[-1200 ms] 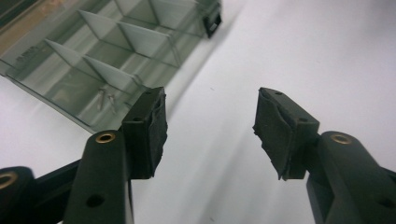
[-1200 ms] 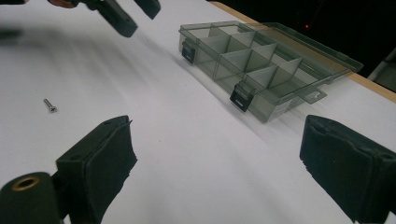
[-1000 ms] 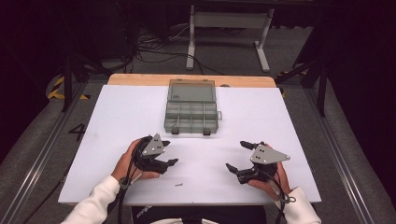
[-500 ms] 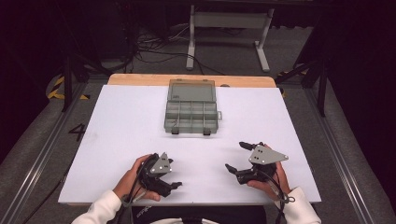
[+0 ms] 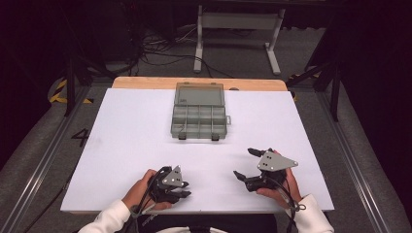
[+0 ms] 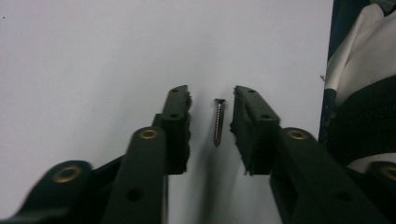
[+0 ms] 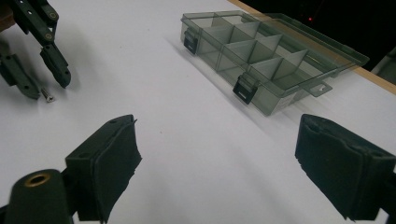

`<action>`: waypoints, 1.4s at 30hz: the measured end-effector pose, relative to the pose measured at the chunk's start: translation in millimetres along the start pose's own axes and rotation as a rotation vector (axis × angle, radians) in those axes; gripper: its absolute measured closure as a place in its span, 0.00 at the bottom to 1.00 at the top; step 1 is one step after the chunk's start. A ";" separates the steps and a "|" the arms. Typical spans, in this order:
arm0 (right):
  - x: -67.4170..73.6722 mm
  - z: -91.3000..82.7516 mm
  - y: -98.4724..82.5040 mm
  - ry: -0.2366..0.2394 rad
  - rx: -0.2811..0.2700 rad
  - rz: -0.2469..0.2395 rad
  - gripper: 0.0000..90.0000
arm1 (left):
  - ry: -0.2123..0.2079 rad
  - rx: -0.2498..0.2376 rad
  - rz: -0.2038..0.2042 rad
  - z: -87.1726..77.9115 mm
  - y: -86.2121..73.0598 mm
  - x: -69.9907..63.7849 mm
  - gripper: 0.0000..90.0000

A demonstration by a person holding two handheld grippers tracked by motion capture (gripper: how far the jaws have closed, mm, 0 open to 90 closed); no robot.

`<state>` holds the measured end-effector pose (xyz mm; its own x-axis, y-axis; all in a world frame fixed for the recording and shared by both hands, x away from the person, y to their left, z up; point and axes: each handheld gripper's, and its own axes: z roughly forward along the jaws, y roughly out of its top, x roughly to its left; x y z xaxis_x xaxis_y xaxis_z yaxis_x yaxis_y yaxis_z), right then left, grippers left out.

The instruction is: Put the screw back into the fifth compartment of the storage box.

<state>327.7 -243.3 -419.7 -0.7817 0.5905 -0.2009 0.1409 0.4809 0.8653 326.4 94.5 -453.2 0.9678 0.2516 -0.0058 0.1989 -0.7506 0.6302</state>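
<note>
Closest to me, at the near edge of the white surface (image 5: 136,141), my left tongs (image 5: 187,190) are down low over a small screw (image 6: 218,121). In the left gripper view the screw lies flat on the white sheet between the two black jaws, its head pointing away from me and its tip toward me. The jaws have just been closing in on it, but there is a sliver of white showing on either side of the screw, so the pads are not pressing on it yet; it sits in the gap, untouched as far as I can tell. My left hand (image 5: 141,187) wraps the grip from the near left, with my white sleeve (image 5: 104,221) just behind it at the edge.

Off to the other side, well apart from the left, my right tongs (image 5: 244,165) hover above the surface with the jaws spread wide and nothing between them. From the right gripper view I can see the left tongs and the screw lying just beside their tips.

Farther out, near the middle of the far half of the surface, sits a smoky clear organiser box (image 5: 199,116). Its lid is folded back toward the wooden far edge (image 5: 145,82), and its compartments look bare, though I cannot be sure of each one.
</note>
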 end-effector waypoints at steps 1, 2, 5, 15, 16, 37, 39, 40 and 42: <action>0.2 0.7 -0.4 0.001 0.005 0.000 0.15 | -0.003 0.001 -0.006 -0.2 -0.4 0.6 0.85; 0.2 0.7 -0.4 0.001 0.005 0.000 0.15 | -0.004 0.001 -0.009 -0.2 -0.5 1.0 0.85; 0.3 1.9 -0.9 0.002 0.014 -0.004 0.15 | 0.003 0.013 0.004 0.3 1.2 -0.7 0.93; 0.6 4.2 -2.3 0.006 0.027 -0.005 0.16 | -0.019 -0.004 -0.006 0.4 -0.3 2.3 0.98; 0.5 4.1 -2.3 0.005 0.028 -0.005 0.16 | -0.020 -0.007 -0.014 0.4 -0.6 2.1 0.98; -1.4 4.6 -2.9 -0.003 0.027 0.004 0.16 | 0.149 -0.152 -0.023 -43.6 21.6 57.9 0.98; -1.6 5.1 -3.5 -0.001 0.029 0.006 0.15 | 0.172 -0.162 -0.031 -47.8 26.2 69.9 0.98; -1.7 5.3 -3.9 0.001 0.030 0.010 0.15 | 0.177 -0.166 -0.031 -48.6 27.9 74.3 0.98; -2.3 5.5 -4.7 0.001 0.033 0.009 0.15 | 0.194 -0.174 -0.045 -50.2 31.5 86.8 0.98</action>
<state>332.2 -243.4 -425.8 -0.7811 0.5939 -0.1928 0.1674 0.4968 0.8516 409.0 123.4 -395.0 0.9074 0.4078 0.1015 0.1957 -0.6237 0.7567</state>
